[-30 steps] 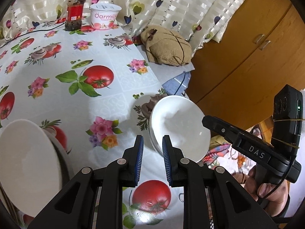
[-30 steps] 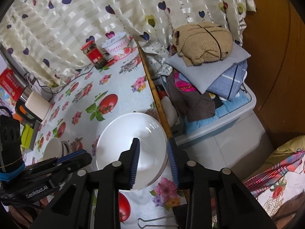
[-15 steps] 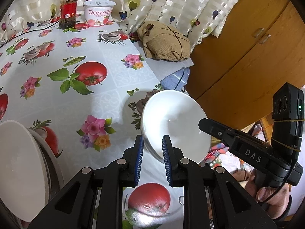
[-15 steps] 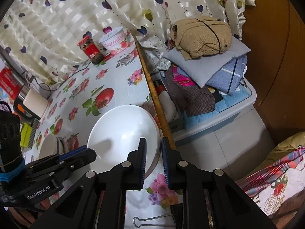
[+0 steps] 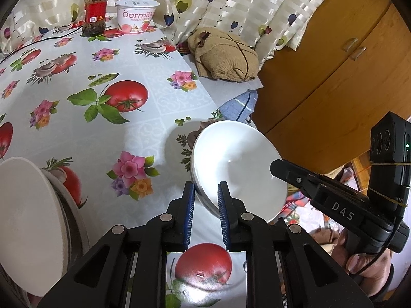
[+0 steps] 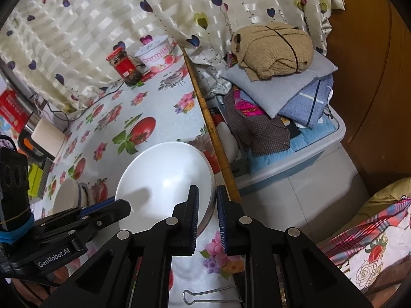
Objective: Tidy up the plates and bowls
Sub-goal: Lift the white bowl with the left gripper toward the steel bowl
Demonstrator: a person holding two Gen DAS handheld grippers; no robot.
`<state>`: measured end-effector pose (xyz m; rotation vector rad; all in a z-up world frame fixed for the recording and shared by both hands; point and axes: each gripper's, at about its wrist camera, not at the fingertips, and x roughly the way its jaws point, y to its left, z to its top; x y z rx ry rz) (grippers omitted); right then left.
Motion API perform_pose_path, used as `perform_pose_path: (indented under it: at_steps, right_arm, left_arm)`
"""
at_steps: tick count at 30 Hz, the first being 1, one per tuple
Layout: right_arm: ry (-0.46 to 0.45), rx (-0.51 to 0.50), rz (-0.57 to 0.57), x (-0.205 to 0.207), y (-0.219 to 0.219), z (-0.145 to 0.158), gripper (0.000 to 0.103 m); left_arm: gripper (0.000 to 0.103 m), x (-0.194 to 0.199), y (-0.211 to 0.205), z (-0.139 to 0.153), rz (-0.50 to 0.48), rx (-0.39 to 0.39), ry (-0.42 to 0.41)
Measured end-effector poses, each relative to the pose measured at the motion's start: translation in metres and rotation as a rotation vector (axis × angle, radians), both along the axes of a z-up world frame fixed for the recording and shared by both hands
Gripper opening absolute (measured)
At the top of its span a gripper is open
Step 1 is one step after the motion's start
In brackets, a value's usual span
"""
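- My right gripper [image 6: 207, 217] has its fingers [image 6: 193, 218] pinched on the rim of the white bowl [image 6: 164, 182], at the worktop's right edge.
- From the left wrist view, that bowl [image 5: 239, 169] is tilted, its open side facing the right gripper; whether it touches the tablecloth [image 5: 102, 77] I cannot tell.
- My left gripper [image 5: 204, 215] has its fingers [image 5: 188, 215] at a narrow gap, holding nothing I can see; the bowl's lower rim shows between the tips.
- A second white bowl [image 5: 28, 220] sits tilted on a grey dish [image 5: 73, 213] near the worktop's front-left corner.
- A red-lidded jar [image 5: 95, 11] and a yogurt tub [image 5: 136, 16] stand side by side at the far edge, by the curtain [image 6: 102, 20].
- A metal binder clip [image 6: 205, 296] lies on the worktop's near edge.
- Folded clothes [image 6: 277, 95] are piled in a bin [image 6: 295, 159] beyond the right edge.
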<state>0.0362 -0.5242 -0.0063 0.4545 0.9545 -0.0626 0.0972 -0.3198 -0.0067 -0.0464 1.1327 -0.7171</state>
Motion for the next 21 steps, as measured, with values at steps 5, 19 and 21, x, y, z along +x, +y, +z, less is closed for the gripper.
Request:
perform_pose_path:
  at_steps: [5, 19, 21]
  right_arm:
    - [-0.008, -0.006, 0.008, 0.000, 0.006, 0.005, 0.014]
    - [-0.039, -0.026, 0.036, 0.005, 0.023, 0.024, 0.014]
    - [-0.044, -0.030, 0.041, 0.006, 0.027, 0.027, 0.014]
  left_arm:
    - [0.019, -0.002, 0.005, 0.004, 0.006, -0.005, -0.007]
    - [0.019, -0.004, 0.020, 0.022, 0.039, -0.018, -0.045]
    - [0.019, -0.004, 0.023, 0.024, 0.045, -0.021, -0.050]
